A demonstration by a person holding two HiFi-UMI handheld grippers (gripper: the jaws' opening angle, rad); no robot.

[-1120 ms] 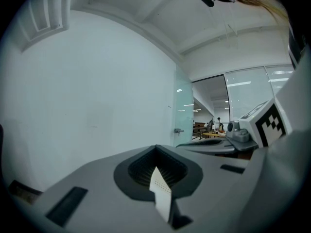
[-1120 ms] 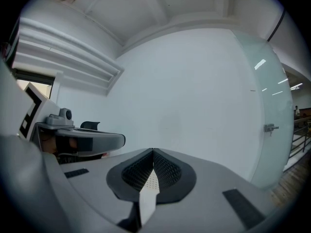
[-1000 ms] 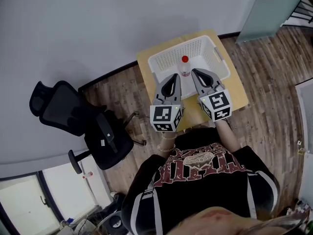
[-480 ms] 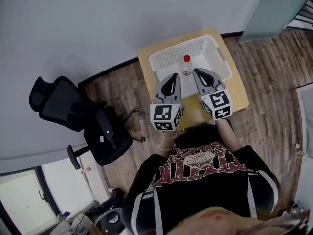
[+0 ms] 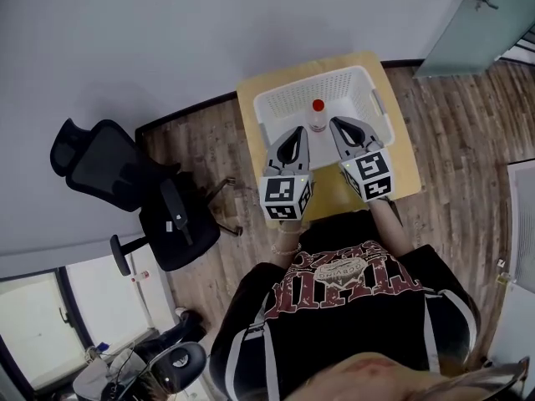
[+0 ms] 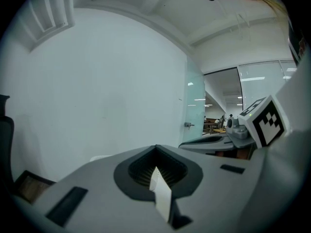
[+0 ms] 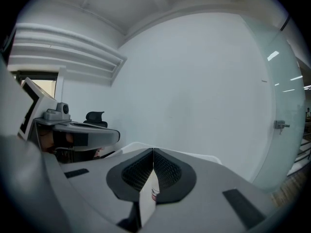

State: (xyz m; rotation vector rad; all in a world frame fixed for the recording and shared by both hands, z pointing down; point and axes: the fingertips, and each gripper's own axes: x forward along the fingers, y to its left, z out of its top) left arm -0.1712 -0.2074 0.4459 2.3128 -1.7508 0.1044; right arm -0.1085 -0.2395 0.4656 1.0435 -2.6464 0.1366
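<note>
While the person (image 5: 351, 307) holds both tools out level over the table (image 5: 406, 170), the left gripper (image 5: 295, 134) and the right gripper (image 5: 342, 127) sit side by side, close together but not touching. Look at the left gripper view: the left gripper (image 6: 156, 148) has its jaws pressed together, ribbed pads meeting in one seam, nothing caught between them. Same story on the other side: the right gripper (image 7: 153, 150) is clamped closed on itself, and it too carries nothing. Both gripper views point out at the pale wall (image 6: 97, 91) rather than down. And the bottle (image 5: 317, 116), clear with a red cap, stands upright in the white basket (image 5: 361, 82), near the basket's front wall. From the head view it shows just beyond the two sets of tips, in the gap between them, and neither one touches it. The basket takes up the far half of the small wooden table, which is set against the wall. A black office chair (image 5: 113, 178) stands well off to the left on the wood floor (image 5: 468, 140), and a frosted glass door (image 5: 489, 11) stands at the far right. Each gripper's marker cube (image 5: 287, 197) faces up towards the head camera.
</note>
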